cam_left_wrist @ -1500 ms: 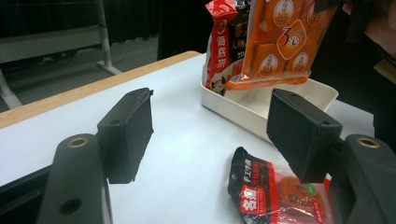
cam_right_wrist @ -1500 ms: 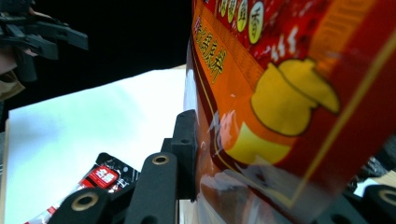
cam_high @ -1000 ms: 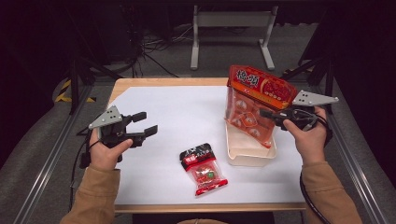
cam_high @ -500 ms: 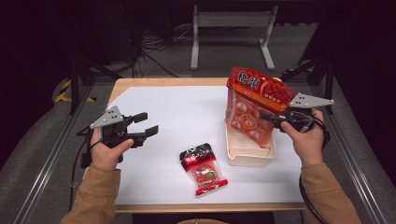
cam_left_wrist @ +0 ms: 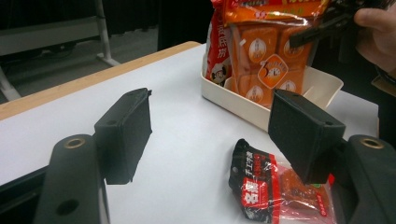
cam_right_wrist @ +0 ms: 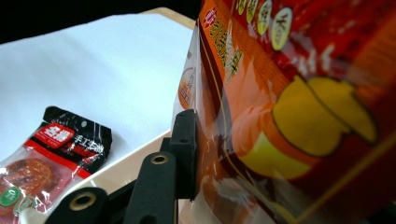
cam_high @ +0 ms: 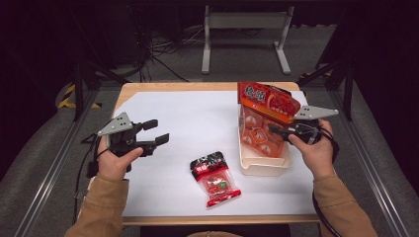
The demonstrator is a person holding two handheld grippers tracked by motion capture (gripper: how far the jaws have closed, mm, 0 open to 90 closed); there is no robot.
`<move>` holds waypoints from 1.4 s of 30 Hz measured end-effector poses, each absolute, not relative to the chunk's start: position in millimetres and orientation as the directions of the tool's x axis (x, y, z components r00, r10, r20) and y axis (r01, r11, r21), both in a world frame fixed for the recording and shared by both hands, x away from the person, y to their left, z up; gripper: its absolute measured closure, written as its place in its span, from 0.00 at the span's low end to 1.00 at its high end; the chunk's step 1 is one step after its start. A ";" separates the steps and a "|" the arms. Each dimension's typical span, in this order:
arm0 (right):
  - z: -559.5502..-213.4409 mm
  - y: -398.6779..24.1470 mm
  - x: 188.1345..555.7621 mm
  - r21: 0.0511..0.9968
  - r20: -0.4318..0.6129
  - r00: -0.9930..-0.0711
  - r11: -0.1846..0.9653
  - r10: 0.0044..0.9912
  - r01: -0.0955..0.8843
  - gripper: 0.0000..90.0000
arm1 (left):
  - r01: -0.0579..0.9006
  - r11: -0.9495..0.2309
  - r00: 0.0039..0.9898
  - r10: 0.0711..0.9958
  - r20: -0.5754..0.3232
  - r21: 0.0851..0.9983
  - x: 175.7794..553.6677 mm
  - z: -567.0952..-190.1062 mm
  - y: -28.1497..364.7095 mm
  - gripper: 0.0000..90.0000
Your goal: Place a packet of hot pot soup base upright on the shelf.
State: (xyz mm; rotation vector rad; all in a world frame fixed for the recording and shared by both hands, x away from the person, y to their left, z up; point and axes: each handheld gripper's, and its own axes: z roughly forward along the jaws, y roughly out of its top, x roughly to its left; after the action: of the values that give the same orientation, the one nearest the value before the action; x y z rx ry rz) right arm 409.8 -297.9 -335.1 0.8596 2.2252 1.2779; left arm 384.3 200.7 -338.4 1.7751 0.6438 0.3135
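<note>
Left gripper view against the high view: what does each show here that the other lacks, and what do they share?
The left gripper view alone gives a low side look: the left tool's two black jaws stand apart with nothing between them, and the printing on the orange snack bag shows closely.

The high view alone shows both forearms, the floor around the table, and the left tool hovering apart from every package.

Both show the orange snack bag standing in the cream tray, the right tool gripping it, and the small red and black packet lying on the white sheet.

Right tongs [cam_right_wrist: 198, 154] clamped on the big orange snack bag [cam_right_wrist: 299, 116], upright over the tray edge [cam_right_wrist: 126, 163]; small red-and-black packet [cam_right_wrist: 51, 154] lies left on the white desk [cam_right_wrist: 93, 60].
</note>
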 end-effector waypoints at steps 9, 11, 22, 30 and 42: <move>-341.6 -295.5 408.4 0.882 -0.063 -0.715 0.375 0.696 0.288 0.77 | 0.267 -0.190 0.814 0.570 -0.116 0.945 384.9 -340.0 199.0 0.34; -344.8 -296.1 407.8 0.881 -0.056 -0.714 0.371 0.698 0.293 0.77 | 0.268 -0.193 0.815 0.568 -0.115 0.944 384.9 -340.3 197.6 0.34; -361.0 -310.9 403.9 0.893 0.012 -0.691 0.303 0.722 0.332 0.77 | 0.274 -0.198 0.820 0.560 -0.121 0.941 386.6 -342.4 193.2 0.31; -362.3 -314.0 403.7 0.896 0.037 -0.686 0.279 0.727 0.344 0.77 | 0.284 -0.214 0.815 0.568 -0.118 0.934 387.9 -345.6 191.8 0.30; -358.7 -320.2 403.1 0.904 0.031 -0.671 0.265 0.741 0.334 0.61 | 0.307 -0.264 0.809 0.579 -0.105 0.914 391.2 -352.5 188.4 0.27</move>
State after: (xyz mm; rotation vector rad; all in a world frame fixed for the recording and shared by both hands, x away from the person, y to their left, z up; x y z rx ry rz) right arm 403.1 -320.2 -358.7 0.9753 2.1417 1.3805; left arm 391.2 188.4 -352.5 1.8679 0.6718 0.3010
